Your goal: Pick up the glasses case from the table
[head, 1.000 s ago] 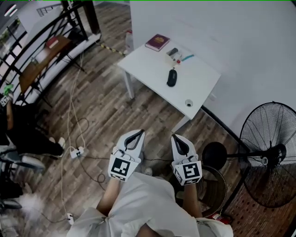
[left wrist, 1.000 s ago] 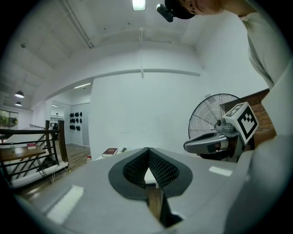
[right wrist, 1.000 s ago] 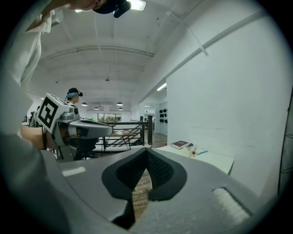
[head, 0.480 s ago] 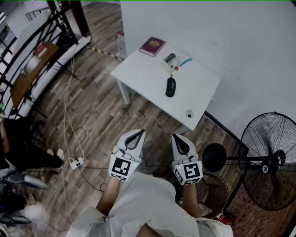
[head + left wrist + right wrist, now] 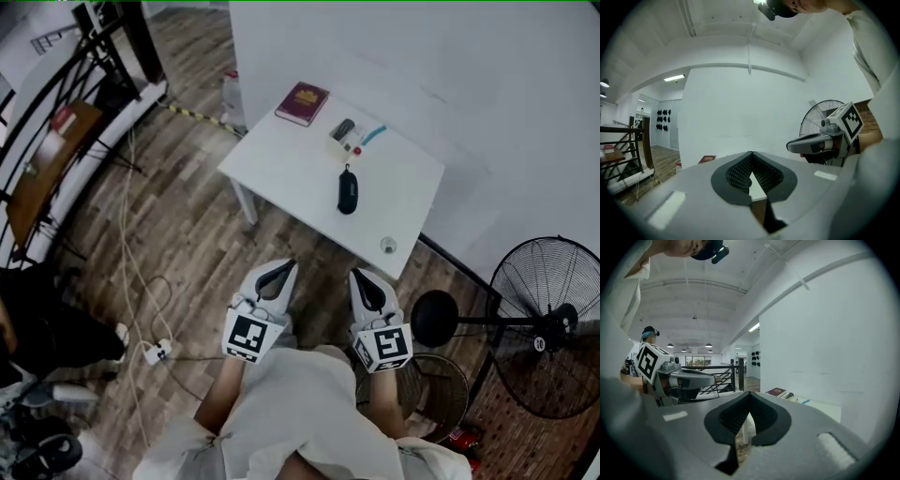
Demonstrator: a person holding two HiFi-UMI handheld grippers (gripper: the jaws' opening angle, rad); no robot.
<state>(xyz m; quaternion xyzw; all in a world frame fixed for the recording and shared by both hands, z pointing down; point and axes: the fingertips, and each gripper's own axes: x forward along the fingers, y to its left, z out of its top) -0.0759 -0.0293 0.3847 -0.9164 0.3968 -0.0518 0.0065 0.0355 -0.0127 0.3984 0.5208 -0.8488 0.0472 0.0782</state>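
The black glasses case (image 5: 347,191) lies on the white table (image 5: 291,155), near its middle. Both grippers hang side by side in front of the person, well short of the table's near edge. My left gripper (image 5: 279,268) is shut with nothing in it, and my right gripper (image 5: 362,276) is shut and empty too. In the left gripper view the jaws meet at the tip (image 5: 751,153), with the right gripper (image 5: 820,142) beside them. In the right gripper view the jaws (image 5: 749,393) are also closed, and the table (image 5: 820,407) shows beyond them.
On the table lie a dark red book (image 5: 301,103), a small pile of items (image 5: 351,135) with a teal pen, and a small round object (image 5: 387,246). A black standing fan (image 5: 542,324) stands at the right. Cables (image 5: 141,281) run over the wooden floor; a railing (image 5: 56,103) lies at left.
The table and the glasses case have come closer and shifted down-left in the head view. Both grippers stay shut and side by side, carried toward the table.
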